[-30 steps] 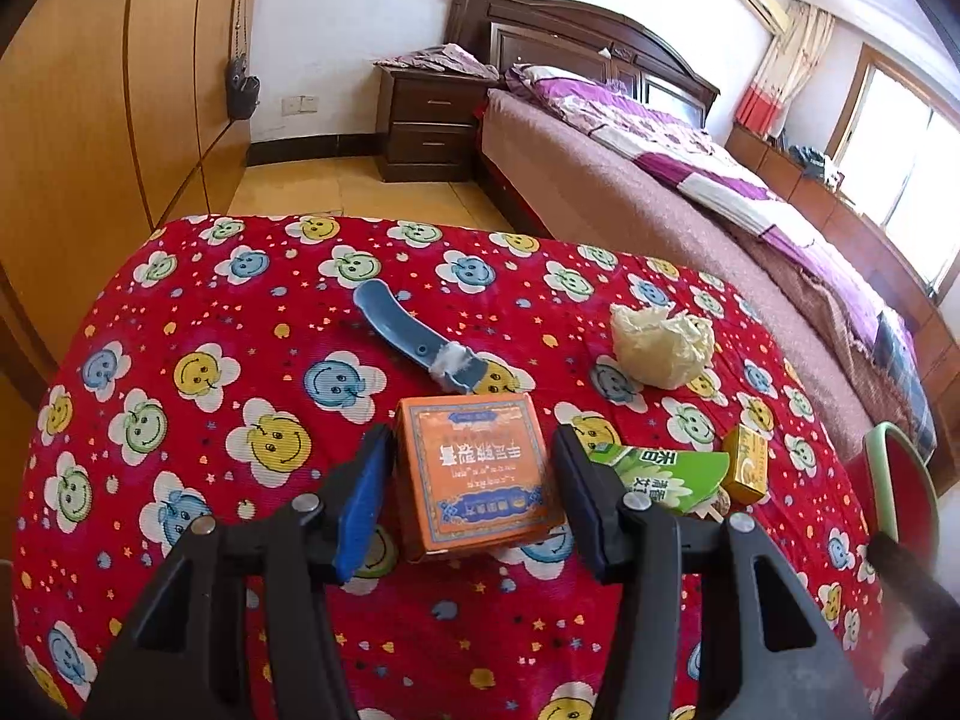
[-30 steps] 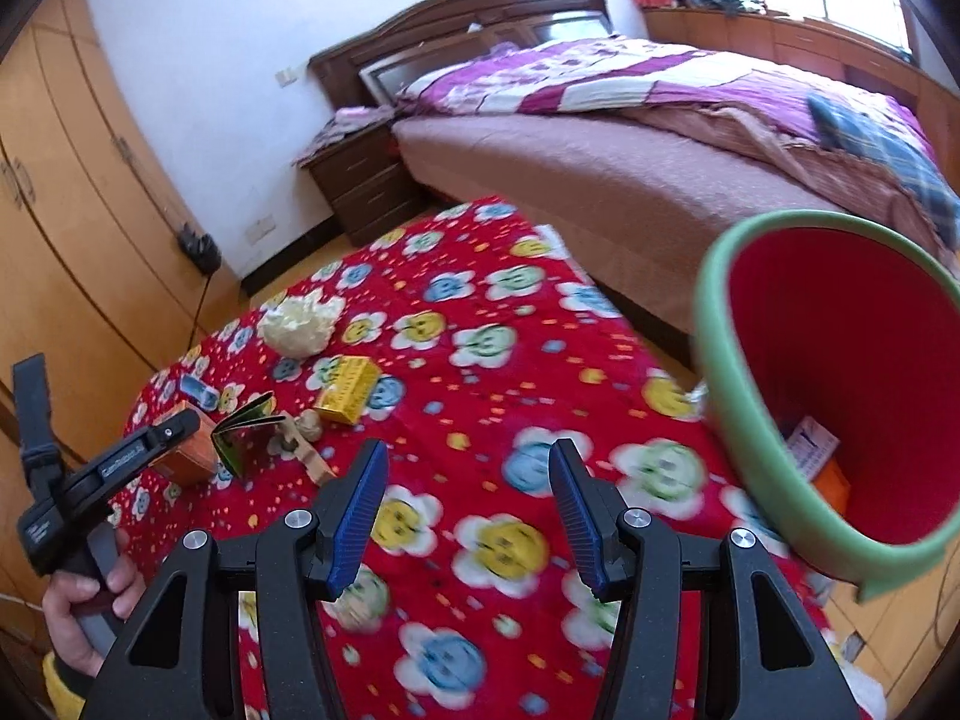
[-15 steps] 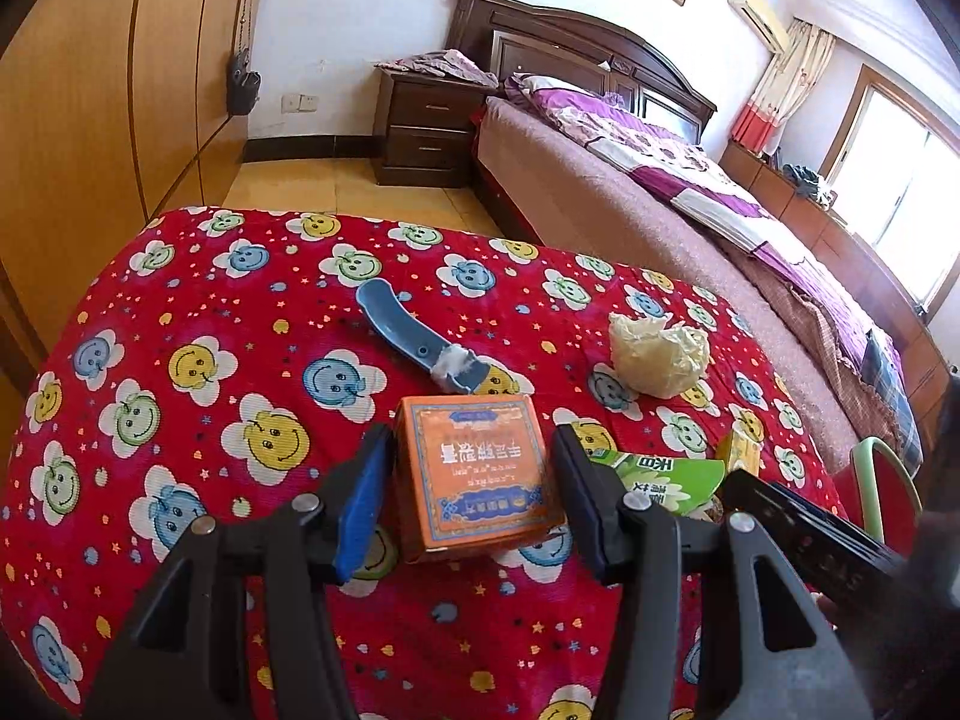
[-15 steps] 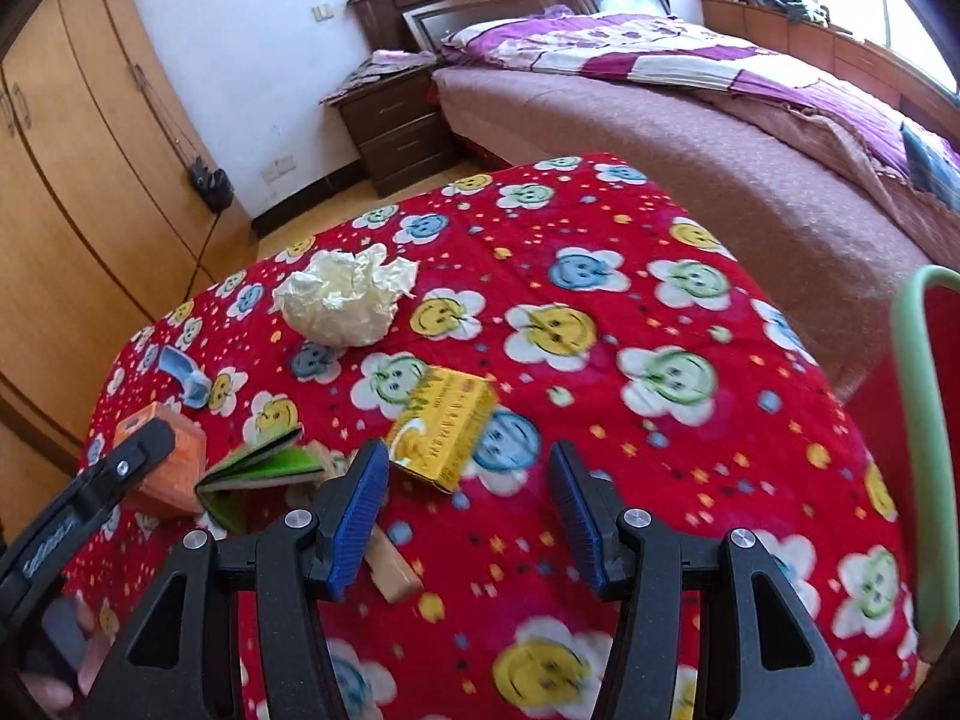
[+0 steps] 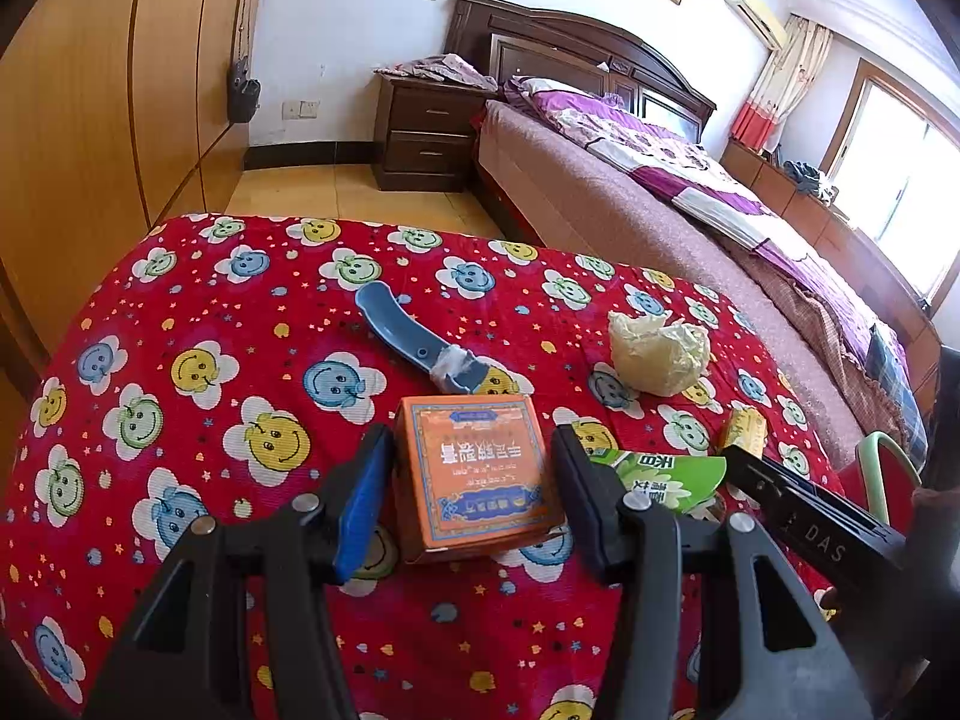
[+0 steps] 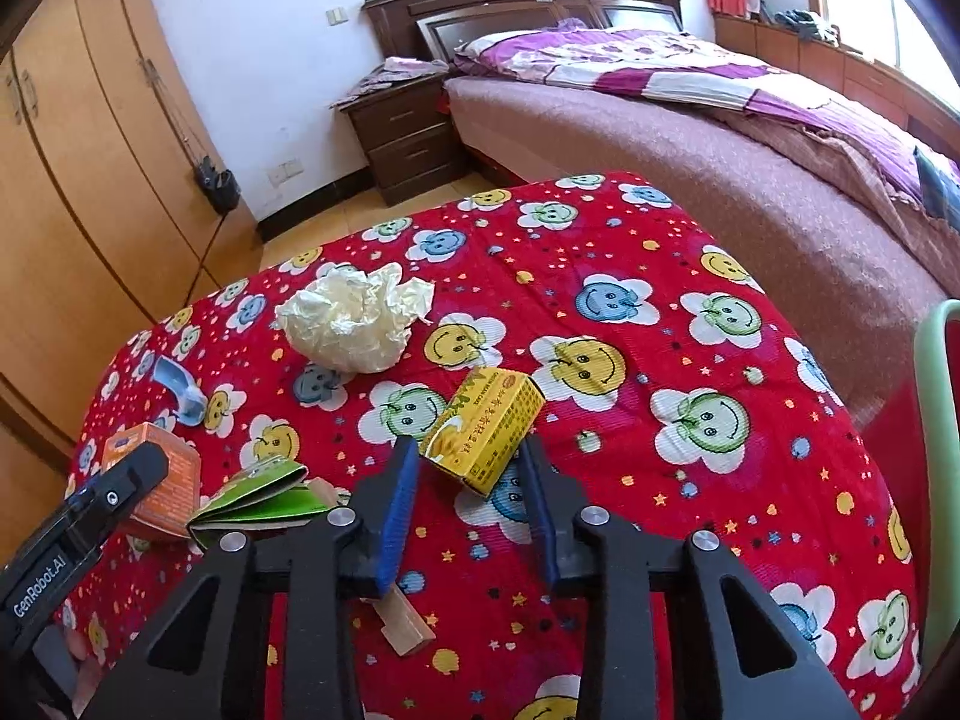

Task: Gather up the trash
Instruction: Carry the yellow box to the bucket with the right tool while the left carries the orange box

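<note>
Left wrist view: the left gripper [image 5: 471, 495] sits low over a desk [image 5: 198, 294] draped in a red cloth printed with smiley flowers. An orange box [image 5: 477, 474] stands between its fingers [image 5: 360, 501]. The blue pad on the left lies right against the box; whether the dark finger on the right touches it cannot be told, so the grip is uncertain. Beyond the box lies a blue plastic handle [image 5: 420, 348]. To the right are a crumpled ball of pale paper [image 5: 657, 351], a green packet [image 5: 666, 474] and a small yellow box [image 5: 744, 432].

Right wrist view: the right gripper [image 6: 471, 504] points down at the yellow box [image 6: 486, 438], which lies tilted on the cloth. Its fingers [image 6: 396, 510] have just been closing and now bracket the near end of the box, pads close at both sides; firm contact cannot be told. The paper ball [image 6: 357, 318] lies farther back. At left are the green packet [image 6: 264, 495], the orange box [image 6: 159, 477] and the left gripper [image 6: 90, 516]. A wooden block [image 6: 402, 621] lies beneath the fingers. A green bin rim [image 6: 936, 480] shows at the right edge.
</note>
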Demonstrator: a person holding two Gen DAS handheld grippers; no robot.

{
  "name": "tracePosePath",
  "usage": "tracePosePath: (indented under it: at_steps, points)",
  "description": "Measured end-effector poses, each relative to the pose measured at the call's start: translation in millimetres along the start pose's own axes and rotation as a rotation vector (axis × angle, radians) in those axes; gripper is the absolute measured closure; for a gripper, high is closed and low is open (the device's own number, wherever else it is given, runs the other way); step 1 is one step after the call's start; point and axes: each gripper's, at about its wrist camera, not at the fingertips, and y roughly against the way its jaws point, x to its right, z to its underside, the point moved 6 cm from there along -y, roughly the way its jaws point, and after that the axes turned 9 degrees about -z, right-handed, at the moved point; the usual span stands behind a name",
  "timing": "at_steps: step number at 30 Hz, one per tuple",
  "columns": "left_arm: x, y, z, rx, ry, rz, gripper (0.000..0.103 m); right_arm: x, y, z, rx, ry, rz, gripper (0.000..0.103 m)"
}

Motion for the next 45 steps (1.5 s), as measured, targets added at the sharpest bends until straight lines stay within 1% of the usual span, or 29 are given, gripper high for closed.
tracePosePath:
  at_steps: [1, 4, 9, 13, 18, 23, 30, 40, 45]
  points:
    - [0, 0, 0, -0.001, 0.002, 0.001, 0.048, 0, 2, 0, 0.005, 0.0, -0.004, 0.076]
    - [1, 0, 0, -0.001, 0.003, 0.003, 0.048, -1, 12, 1, 0.026, 0.004, -0.009, 0.08]
    - [3, 3, 0, 0.003, -0.001, 0.008, 0.049, -3, 32, 4, 0.063, 0.012, -0.025, 0.08]
    - [6, 8, 1, 0.004, -0.006, 0.024, 0.049, 1, 52, 11, 0.089, -0.011, -0.049, 0.08]
    - [16, 22, 2, 0.026, -0.031, 0.038, 0.049, 11, 81, 19, 0.129, -0.033, -0.06, 0.08]
    - [34, 33, 4, 0.039, -0.073, 0.048, 0.049, 32, 115, 27, 0.174, -0.063, -0.048, 0.08]
    - [57, 51, 9, 0.057, -0.119, 0.064, 0.049, 66, 157, 41, 0.234, -0.122, -0.01, 0.08]
    - [96, 74, 19, 0.069, -0.182, 0.108, 0.049, 112, 195, 60, 0.293, -0.207, 0.045, 0.08]
    - [126, 83, 27, 0.061, -0.222, 0.148, 0.049, 137, 208, 65, 0.319, -0.252, 0.069, 0.08]
